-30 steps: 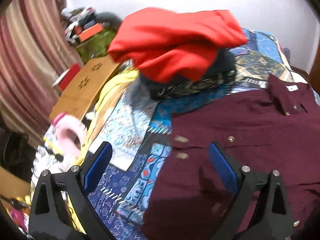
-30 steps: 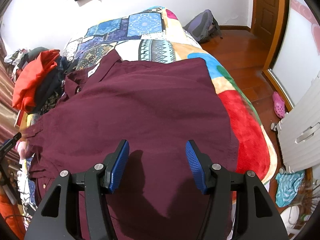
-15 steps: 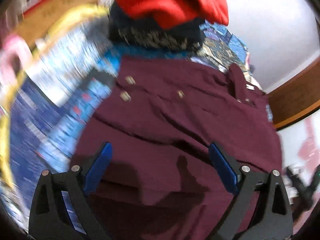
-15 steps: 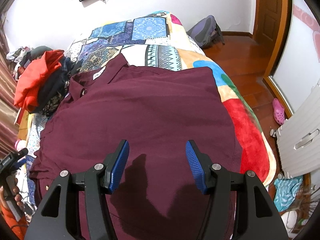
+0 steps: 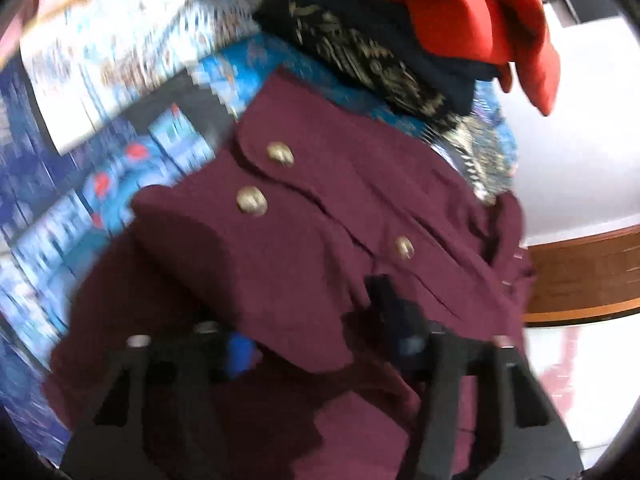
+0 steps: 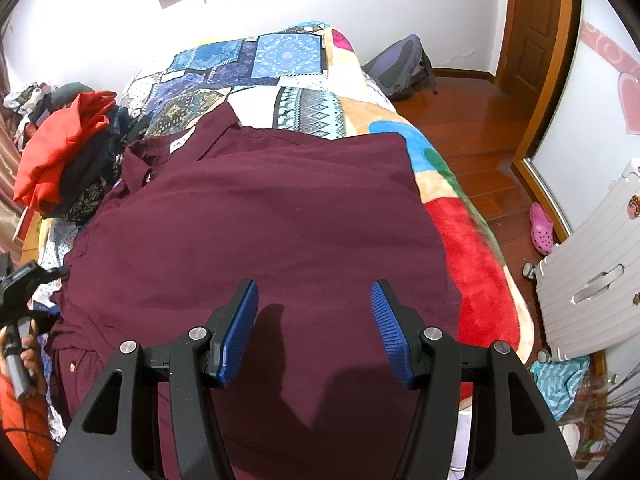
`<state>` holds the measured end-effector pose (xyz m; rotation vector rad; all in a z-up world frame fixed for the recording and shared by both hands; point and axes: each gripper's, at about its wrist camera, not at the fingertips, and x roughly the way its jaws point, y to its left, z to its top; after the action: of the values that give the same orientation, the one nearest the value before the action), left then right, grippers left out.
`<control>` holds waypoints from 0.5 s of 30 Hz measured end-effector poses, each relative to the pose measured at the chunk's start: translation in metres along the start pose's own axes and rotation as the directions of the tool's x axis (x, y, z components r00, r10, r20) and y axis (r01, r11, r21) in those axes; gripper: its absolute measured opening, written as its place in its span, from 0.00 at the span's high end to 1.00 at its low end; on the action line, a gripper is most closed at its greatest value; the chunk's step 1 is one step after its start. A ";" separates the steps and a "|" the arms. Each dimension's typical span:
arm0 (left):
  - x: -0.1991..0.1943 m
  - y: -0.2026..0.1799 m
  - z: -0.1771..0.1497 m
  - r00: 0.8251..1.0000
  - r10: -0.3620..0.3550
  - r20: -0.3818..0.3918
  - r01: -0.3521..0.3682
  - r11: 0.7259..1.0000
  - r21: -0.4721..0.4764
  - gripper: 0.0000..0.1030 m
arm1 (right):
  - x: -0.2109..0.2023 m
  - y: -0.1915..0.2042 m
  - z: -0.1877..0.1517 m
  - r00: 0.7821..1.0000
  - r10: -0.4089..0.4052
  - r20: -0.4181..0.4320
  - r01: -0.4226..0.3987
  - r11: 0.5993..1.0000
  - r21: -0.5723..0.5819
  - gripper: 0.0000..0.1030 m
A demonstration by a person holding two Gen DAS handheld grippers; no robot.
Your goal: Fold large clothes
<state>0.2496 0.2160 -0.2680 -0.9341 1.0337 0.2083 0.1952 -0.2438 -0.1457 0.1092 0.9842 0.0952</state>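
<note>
A large maroon shirt lies spread flat on the bed, collar at the far left. My right gripper hovers open over its near part with nothing between the fingers. In the blurred left wrist view, the shirt's sleeve cuff with brass buttons lies between the fingers of my left gripper. Its jaws are closing around that fold, and the cloth partly covers the left pad. The left gripper also shows at the shirt's left edge, held by a hand.
A pile of clothes with a red garment on top sits at the bed's far left, close behind the cuff. The patchwork quilt covers the bed. On the wooden floor to the right are a backpack, a pink shoe and a white suitcase.
My left gripper has swung from the quilt, dropped onto the shirt's sleeve and narrowed its jaws around the cuff. The right gripper has stayed still and open.
</note>
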 end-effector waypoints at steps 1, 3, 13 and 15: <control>-0.002 -0.005 0.002 1.000 0.023 0.019 -0.024 0.999 0.029 0.74 | -0.001 -0.001 0.001 1.000 0.002 0.002 -0.002 1.000 0.004 0.47; -0.010 -0.017 0.001 0.998 0.043 0.055 -0.048 0.995 0.089 0.89 | -0.004 -0.004 0.003 1.000 0.009 0.010 -0.009 1.000 0.015 0.47; -0.097 -0.055 -0.013 0.949 0.042 0.314 -0.154 0.927 0.341 0.93 | -0.027 -0.014 0.022 0.996 0.025 0.080 -0.028 0.999 0.036 0.47; -0.097 -0.054 -0.019 0.944 0.069 0.322 -0.193 0.908 0.371 0.93 | -0.025 -0.013 0.022 0.996 0.037 0.076 -0.040 0.999 0.032 0.47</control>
<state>0.2157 0.1945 -0.1628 -0.4419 0.8119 0.2347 0.2003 -0.2609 -0.1147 0.1616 0.9085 0.1089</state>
